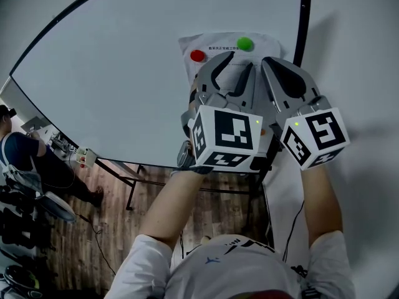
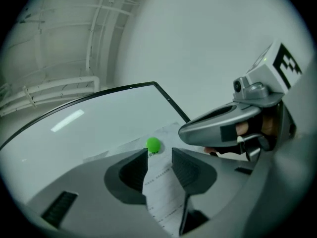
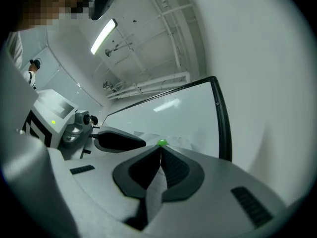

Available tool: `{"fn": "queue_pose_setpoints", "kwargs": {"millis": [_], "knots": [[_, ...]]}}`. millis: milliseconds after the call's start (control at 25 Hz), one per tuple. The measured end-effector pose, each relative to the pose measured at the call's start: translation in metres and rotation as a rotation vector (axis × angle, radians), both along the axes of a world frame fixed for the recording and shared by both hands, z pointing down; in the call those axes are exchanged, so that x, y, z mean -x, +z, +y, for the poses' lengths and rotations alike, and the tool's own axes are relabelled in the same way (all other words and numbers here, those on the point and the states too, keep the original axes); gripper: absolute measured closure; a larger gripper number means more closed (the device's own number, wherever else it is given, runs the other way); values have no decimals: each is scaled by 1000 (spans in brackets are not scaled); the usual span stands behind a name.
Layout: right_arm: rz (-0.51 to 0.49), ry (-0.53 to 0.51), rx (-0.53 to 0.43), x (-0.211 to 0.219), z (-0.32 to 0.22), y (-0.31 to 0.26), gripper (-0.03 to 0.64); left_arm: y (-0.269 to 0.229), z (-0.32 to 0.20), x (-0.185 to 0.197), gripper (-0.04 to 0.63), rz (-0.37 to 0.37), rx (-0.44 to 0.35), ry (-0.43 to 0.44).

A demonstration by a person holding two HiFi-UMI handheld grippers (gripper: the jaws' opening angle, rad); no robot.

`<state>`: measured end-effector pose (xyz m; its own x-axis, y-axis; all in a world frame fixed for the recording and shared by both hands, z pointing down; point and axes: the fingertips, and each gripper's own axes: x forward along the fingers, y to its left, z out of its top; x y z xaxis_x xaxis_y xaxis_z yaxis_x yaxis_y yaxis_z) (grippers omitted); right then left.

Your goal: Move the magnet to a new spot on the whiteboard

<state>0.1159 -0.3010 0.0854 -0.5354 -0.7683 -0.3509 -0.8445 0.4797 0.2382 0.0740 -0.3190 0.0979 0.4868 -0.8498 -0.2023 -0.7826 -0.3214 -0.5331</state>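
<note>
a white sheet of printed paper [image 1: 218, 42]; wood plank floor [image 1: 156, 198] below; a person in dark clothes [image 1: 30, 157] at far left, near a small white box [image 1: 84, 157]; a lit ceiling tube light [image 3: 103, 36] overhead

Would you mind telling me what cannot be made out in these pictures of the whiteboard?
Print on the sheet: too small to read in every view.
Sheet's lower part: covered by the left gripper and right gripper in the head view.
Red magnet: shows in neither gripper view.
</note>
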Motion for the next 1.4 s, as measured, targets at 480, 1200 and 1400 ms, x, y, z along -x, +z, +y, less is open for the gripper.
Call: {"fn": "queue_pose_setpoints", "kwargs": {"millis": [480,1200,1400], "knots": [[-9,24,50,14,20,30,603,15,37,17,562,124,19,119],[-62,60,186,46,41,96,603,73,62,50,583,350,201,292],[-80,69,234,51,44,117,603,94,62,54,583,363,257,303]]}}
